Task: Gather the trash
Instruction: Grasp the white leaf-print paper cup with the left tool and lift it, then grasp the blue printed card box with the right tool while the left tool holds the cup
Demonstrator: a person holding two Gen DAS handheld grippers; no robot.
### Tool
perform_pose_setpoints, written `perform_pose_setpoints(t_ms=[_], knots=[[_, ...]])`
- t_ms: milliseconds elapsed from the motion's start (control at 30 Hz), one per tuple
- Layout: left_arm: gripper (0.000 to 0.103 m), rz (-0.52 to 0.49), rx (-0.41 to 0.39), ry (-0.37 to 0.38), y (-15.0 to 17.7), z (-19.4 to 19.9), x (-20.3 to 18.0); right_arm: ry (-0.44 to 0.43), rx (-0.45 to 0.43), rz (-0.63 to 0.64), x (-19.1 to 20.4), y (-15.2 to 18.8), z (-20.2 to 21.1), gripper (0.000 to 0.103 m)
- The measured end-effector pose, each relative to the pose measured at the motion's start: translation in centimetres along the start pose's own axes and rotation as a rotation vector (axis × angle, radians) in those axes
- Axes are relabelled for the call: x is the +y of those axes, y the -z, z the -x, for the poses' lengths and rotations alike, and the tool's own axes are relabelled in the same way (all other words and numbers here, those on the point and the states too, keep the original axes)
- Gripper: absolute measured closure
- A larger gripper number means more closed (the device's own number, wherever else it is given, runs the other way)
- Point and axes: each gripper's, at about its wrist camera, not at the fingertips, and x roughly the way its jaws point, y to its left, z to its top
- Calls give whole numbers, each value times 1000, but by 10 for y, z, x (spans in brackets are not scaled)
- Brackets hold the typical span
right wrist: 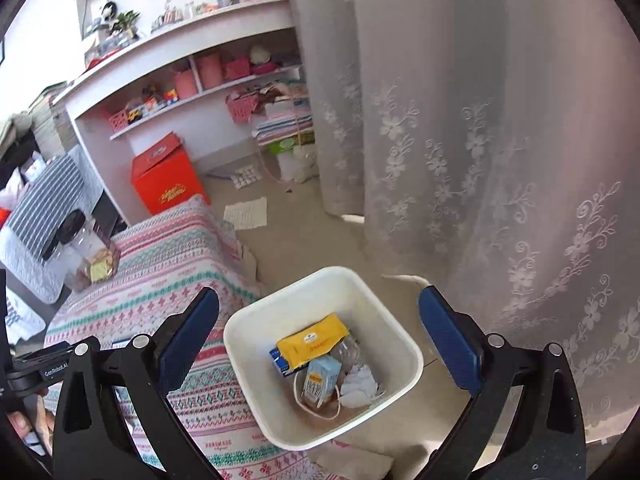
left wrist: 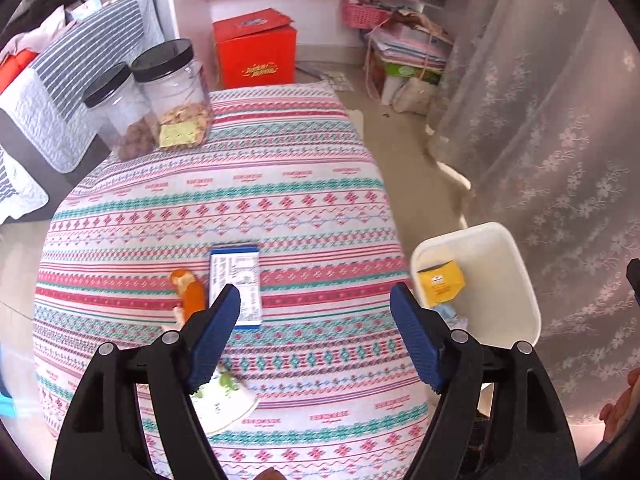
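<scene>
**Trash collection: grippers and items**

Left gripper point(left wrist: 314, 300): spread wide, empty, above the table point(left wrist: 304, 160). Beneath it: blue-edged carton point(left wrist: 236, 270), orange wrapper point(left wrist: 188, 290).
Right gripper point(right wrist: 320, 312): spread wide, empty, over white bin point(right wrist: 256, 400) holding yellow packet point(right wrist: 312, 340), small carton point(right wrist: 320, 382), crumpled tissue point(right wrist: 360, 388).

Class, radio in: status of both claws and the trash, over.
Left claw open, empty, over the table. Right claw open, empty, above white bin. Blue-edged packet and orange wrapper uncollected. Nothing blocking.

Glossy plastic bin point(right wrist: 404, 344), woven cloth cover point(left wrist: 248, 184)
</scene>
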Motion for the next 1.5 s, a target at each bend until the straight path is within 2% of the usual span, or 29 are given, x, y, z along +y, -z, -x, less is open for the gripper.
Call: perform_pose_setpoints(t_ms=[133, 433, 733, 900, 933, 967, 1100, 1233, 1300, 1433, 1500], knots=[[27, 18, 45, -53, 14, -6, 35, -19, 37, 71, 27, 7, -6, 7], [27, 173, 195, -67, 56, -37, 100, -54, 99, 182, 74, 21, -19, 7], [27, 382, 249, 18, 73, -66, 131, -79, 162, 241, 113, 34, -35, 7], [29, 403, 284, 59, 79, -79, 132, -103, 220, 277, 137, 42, -50, 7], [37, 393, 285, 63, 79, -79, 132, -105, 228, 286, 143, 44, -52, 7], [37, 381, 287, 64, 80, -78, 132, -108, 235, 296, 149, 45, -54, 7], [38, 363, 244, 66, 81, -67, 143, -125, 256, 332, 174, 52, -60, 7], [38, 392, 161, 97, 77, -43, 162, -152, 293, 350, 200, 58, -70, 7], [38, 407, 98, 97, 74, -25, 174, -173, 328, 342, 213, 62, -79, 7], [38, 393, -59, 45, 63, 16, 201, -236, 427, 311, 243, 73, -103, 7], [38, 392, -111, 25, 58, 29, 215, -261, 463, 276, 255, 77, -115, 7]])
